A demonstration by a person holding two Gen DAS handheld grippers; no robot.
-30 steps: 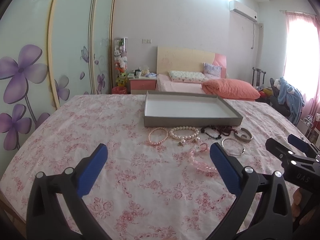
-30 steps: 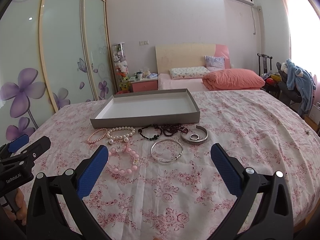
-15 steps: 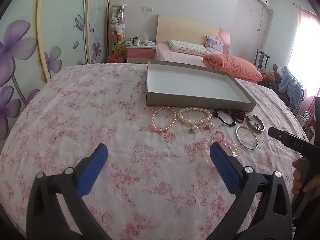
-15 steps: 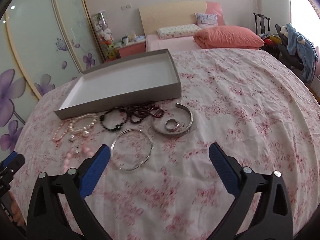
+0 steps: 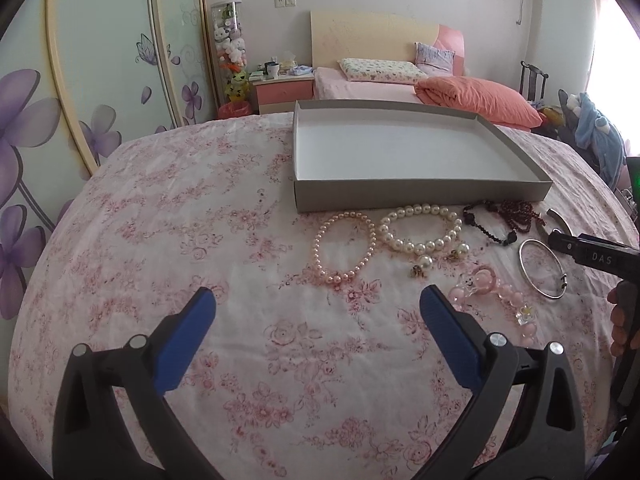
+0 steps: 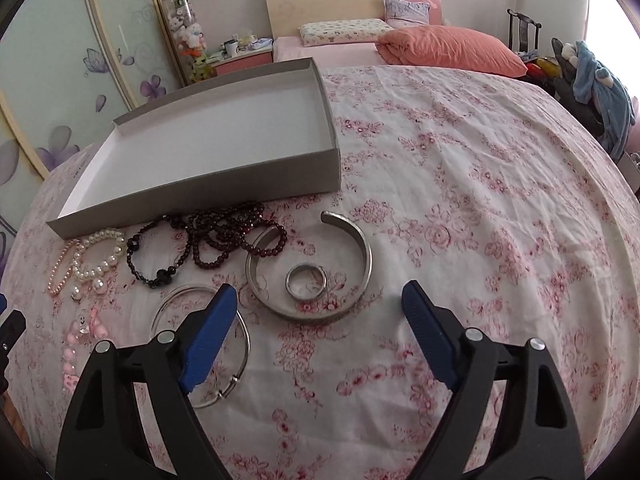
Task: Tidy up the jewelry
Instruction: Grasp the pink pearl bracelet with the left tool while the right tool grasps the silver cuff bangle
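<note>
A shallow grey tray stands on the flowered cloth, nothing in it. In front of it lie a pink pearl bracelet, a white pearl bracelet, dark bead strands, a pink chunky bracelet and a thin silver bangle. My left gripper hangs open above the cloth, short of the pink pearls. My right gripper is closing, with nothing between its pads. It hovers over a wide silver cuff with a ring inside. The thin bangle lies partly under its left finger.
The tray reaches the table's far side, with a bed and a nightstand beyond it. Mirrored wardrobe doors run along the left. Bare flowered cloth spreads to the right of the cuff. A hand holds the right gripper's handle at the left view's right edge.
Both grippers have come forward and tipped down toward the jewellery, which looks larger and nearer. The right gripper's jaws have narrowed. No piece of jewellery has moved.
</note>
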